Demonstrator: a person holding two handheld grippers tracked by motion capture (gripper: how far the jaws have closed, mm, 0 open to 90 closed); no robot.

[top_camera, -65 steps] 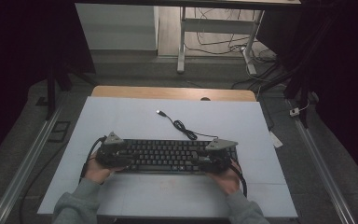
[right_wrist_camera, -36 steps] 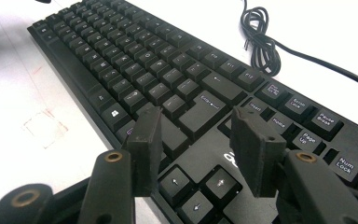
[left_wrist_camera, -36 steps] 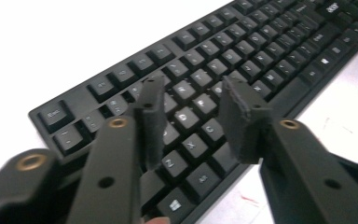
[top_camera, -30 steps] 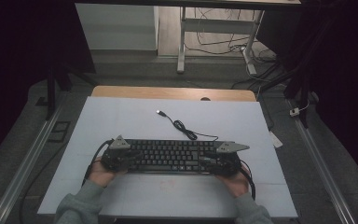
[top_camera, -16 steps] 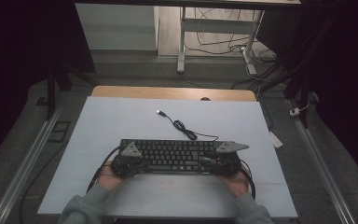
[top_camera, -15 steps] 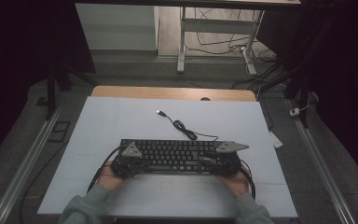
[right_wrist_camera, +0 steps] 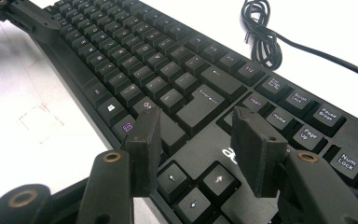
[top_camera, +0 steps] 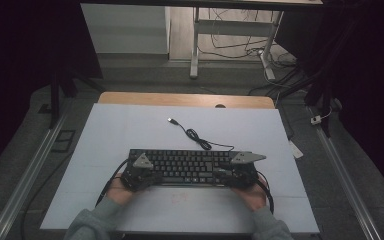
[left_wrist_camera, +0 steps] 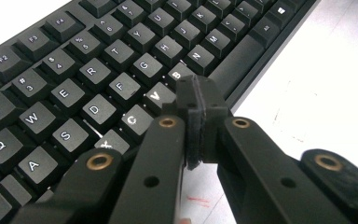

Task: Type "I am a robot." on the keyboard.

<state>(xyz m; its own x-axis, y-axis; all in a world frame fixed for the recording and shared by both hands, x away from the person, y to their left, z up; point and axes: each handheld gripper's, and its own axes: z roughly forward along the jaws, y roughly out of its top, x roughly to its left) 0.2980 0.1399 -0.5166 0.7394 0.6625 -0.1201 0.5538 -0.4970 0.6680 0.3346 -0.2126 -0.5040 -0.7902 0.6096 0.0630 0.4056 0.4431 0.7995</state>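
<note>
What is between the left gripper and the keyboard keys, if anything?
Nothing visible. The left gripper, jaws shut and empty, hangs right over the keyboard near the V and B keys, with no object between.

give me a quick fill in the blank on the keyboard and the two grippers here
1. The left gripper has its jaws ____ above the lower letter keys.
2. The right gripper hovers with its jaws ____ above the arrow keys.
3. The black keyboard lies on a white ____.
4. The keyboard's cable ends in a plug that lies ____ on the table.

Missing words: shut; open; table; loose
</note>
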